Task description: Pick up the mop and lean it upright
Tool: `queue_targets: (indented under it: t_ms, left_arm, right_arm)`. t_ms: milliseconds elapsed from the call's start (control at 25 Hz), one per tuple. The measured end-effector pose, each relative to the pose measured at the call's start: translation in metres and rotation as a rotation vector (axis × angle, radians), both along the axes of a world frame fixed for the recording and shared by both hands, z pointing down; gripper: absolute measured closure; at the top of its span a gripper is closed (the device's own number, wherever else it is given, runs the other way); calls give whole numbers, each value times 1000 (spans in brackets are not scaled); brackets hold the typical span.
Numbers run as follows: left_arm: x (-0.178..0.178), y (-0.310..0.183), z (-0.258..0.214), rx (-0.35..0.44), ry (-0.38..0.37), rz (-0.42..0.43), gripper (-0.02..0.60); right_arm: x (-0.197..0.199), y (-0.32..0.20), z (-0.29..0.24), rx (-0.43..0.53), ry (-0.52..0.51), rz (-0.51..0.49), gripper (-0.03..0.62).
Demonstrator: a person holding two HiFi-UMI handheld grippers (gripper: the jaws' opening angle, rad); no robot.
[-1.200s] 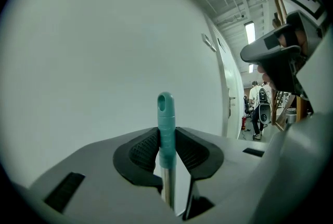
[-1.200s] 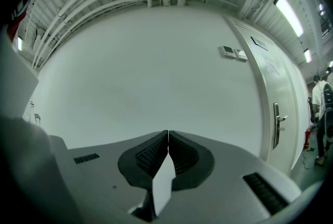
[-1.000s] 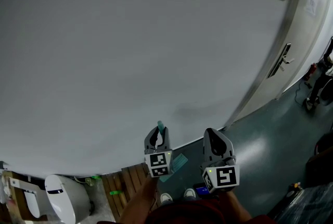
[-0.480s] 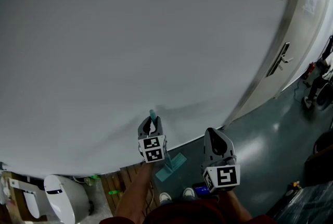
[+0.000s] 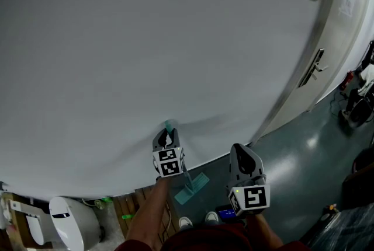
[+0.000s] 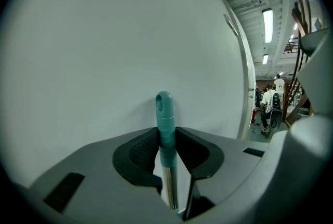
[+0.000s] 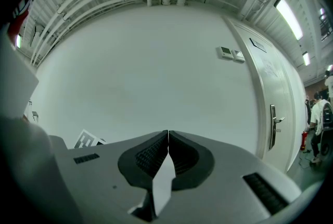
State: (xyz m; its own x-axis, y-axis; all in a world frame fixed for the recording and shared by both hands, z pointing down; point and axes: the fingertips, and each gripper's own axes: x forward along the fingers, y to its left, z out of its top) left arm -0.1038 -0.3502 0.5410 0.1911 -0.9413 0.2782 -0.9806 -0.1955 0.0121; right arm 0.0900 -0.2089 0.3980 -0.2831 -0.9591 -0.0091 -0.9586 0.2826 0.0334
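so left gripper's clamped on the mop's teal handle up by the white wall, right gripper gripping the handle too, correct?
Wrong on the right gripper: it is shut on nothing, as the right gripper view shows its jaws together, empty. The left gripper is clamped on the mop's teal handle by the white wall.

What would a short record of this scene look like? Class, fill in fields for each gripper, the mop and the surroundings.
left gripper: shut on the teal grip of the mop, just below its top
right gripper: jaws together, nothing between them
mop pose: handle roughly upright, mop head down on the floor
mop top: close to the white wall; contact cannot be told
surroundings: door to the right of the wall
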Motion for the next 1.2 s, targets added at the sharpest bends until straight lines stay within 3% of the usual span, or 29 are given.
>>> queue_targets:
  t_ms: [280, 400, 520, 960, 1200]
  left_arm:
    - [-3, 3, 0, -4, -14, -4, 466]
    - [0, 5, 0, -7, -15, 15, 388]
    - [-2, 9, 1, -9, -20, 5, 353]
    - [-14, 17, -2, 4, -27, -34, 290]
    - [-17, 18, -19, 49, -35, -37, 279]
  right_arm:
    - [3, 4, 0, 5, -2, 8, 576]
    - [6, 5, 1, 3, -6, 15, 576]
    - [5, 8, 1, 5, -7, 13, 576]
    - [-1, 10, -3, 13, -12, -4, 576]
    - [-5, 10, -2, 12, -14, -12, 576]
